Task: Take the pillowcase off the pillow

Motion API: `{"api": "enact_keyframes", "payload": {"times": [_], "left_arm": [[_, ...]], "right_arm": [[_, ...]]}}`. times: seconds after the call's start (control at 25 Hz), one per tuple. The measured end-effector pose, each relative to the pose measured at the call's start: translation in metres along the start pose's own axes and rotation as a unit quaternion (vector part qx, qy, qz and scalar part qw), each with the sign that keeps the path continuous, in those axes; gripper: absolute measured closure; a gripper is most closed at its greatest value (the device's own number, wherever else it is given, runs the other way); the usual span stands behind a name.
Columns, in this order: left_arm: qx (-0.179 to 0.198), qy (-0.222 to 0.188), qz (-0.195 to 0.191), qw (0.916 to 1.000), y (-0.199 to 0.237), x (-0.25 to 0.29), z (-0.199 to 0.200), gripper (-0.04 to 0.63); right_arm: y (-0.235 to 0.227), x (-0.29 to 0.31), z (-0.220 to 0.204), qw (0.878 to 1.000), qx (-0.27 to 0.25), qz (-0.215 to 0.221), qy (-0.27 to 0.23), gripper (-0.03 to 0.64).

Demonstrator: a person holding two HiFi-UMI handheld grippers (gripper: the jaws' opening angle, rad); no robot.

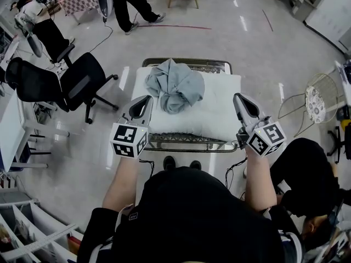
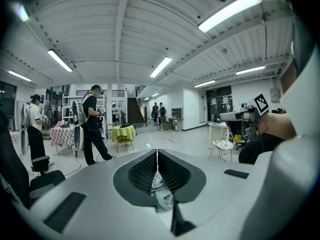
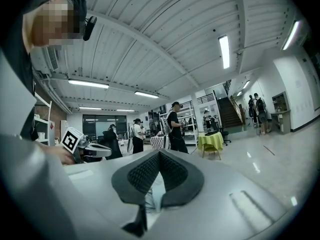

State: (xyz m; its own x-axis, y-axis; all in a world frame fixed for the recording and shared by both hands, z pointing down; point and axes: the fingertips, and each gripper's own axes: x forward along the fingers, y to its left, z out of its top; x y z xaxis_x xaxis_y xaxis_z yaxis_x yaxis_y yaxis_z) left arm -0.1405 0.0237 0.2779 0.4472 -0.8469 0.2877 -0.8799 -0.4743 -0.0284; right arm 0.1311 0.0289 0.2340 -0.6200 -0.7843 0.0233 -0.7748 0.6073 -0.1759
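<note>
A bare white pillow (image 1: pixel 219 113) lies on a metal wire cart (image 1: pixel 186 142) in front of me. The grey-blue pillowcase (image 1: pixel 175 84) sits crumpled in a heap on the pillow's far left part, off the pillow. My left gripper (image 1: pixel 146 98) hovers at the pillow's near left corner, jaws shut and empty. My right gripper (image 1: pixel 237 97) is raised at the pillow's right edge, also shut with nothing in it. Both gripper views look out across the room, not down at the pillow. In each, the jaws (image 2: pixel 157 152) (image 3: pixel 160 153) meet in a closed line.
A black office chair (image 1: pixel 66 84) stands left of the cart, and a wire chair with a patterned cushion (image 1: pixel 317 100) stands to the right. A person in black crouches at the near right (image 1: pixel 307 174). More people stand at the back of the room (image 1: pixel 131 4).
</note>
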Motion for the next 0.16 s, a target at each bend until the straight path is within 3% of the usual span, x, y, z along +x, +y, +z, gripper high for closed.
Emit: {"api": "enact_keyframes", "payload": {"times": [0.16], "left_arm": [[-0.003,-0.001,-0.003,1.0,0.0002,0.0008,0.0006,0.583]], "right_arm": [[0.0023,0.0031,-0.0026,1.0,0.001,0.002,0.003,0.611]]}}
